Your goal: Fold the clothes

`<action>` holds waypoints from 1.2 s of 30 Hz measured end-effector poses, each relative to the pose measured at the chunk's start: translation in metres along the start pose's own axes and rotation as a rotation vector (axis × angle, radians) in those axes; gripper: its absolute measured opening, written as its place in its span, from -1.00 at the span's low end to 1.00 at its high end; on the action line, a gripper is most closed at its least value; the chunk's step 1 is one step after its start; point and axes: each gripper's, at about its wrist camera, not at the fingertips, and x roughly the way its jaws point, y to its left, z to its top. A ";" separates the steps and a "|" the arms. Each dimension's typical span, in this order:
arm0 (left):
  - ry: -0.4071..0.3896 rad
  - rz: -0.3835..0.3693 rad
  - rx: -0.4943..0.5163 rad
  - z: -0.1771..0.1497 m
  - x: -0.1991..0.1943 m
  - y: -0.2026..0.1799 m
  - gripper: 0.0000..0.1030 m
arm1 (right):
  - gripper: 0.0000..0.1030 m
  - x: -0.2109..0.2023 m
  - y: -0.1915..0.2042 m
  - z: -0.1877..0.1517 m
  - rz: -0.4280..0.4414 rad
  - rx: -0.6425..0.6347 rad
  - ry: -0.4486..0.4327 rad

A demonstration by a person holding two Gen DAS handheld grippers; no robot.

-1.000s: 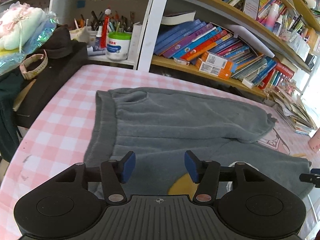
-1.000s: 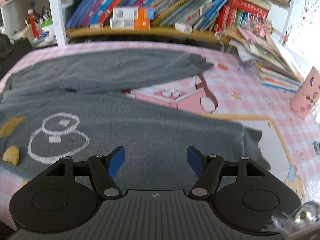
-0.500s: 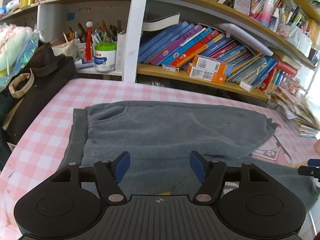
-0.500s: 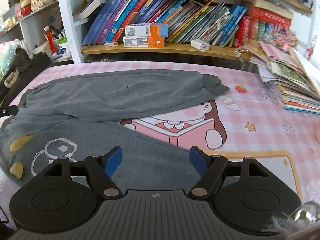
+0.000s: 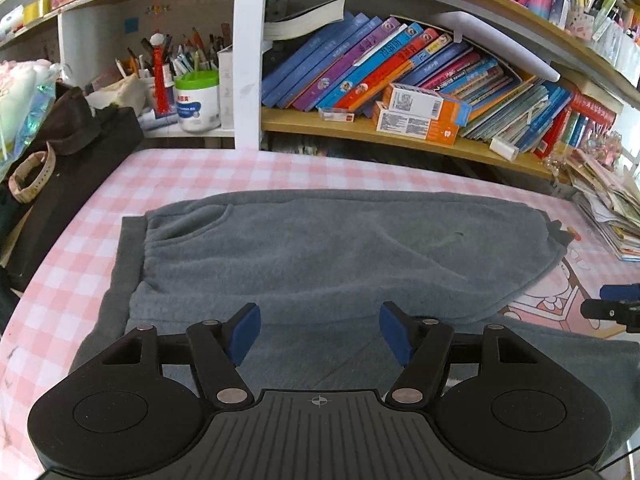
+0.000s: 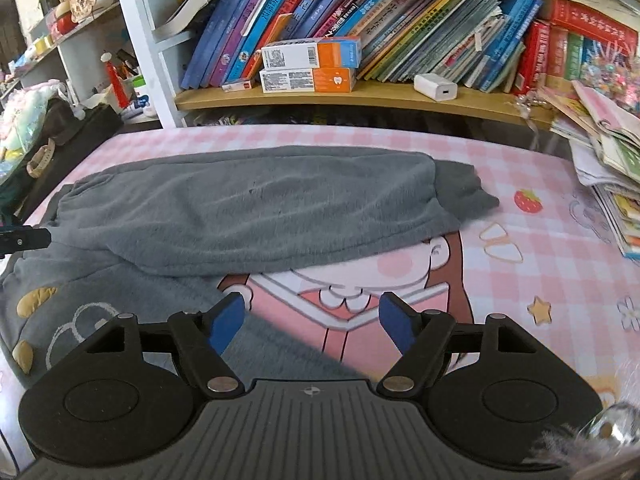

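Grey fleece trousers (image 5: 320,248) lie flat on the pink checked table, waistband at the left, one leg running right along the far side and the other nearer me. They also show in the right wrist view (image 6: 248,216), with a white and yellow print on the near leg. My left gripper (image 5: 320,330) is open and empty above the near leg. My right gripper (image 6: 312,322) is open and empty above the near leg's lower edge and the cartoon mat. The right gripper's tip (image 5: 616,304) shows at the right edge of the left wrist view.
A pink cartoon mat (image 6: 400,280) covers the table's right part. A bookshelf (image 5: 400,80) stands behind the table. A stack of magazines (image 6: 608,168) sits at the right edge. A black box with a wristband (image 5: 48,168) is at the left. A pen pot (image 5: 198,100) stands on the shelf.
Both grippers have pulled back and risen from the trousers, staying open. More of the table and shelf shows now.
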 end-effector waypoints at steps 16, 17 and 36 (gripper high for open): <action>-0.046 0.039 0.178 0.059 0.030 0.009 0.49 | 0.45 0.042 -0.037 0.064 0.116 -0.177 0.010; -0.047 0.040 0.190 0.064 0.034 0.010 0.50 | 0.45 0.047 -0.039 0.068 0.120 -0.193 0.015; 0.078 -0.005 0.436 0.115 0.134 0.033 0.71 | 0.59 0.131 -0.101 0.144 0.144 -0.405 0.083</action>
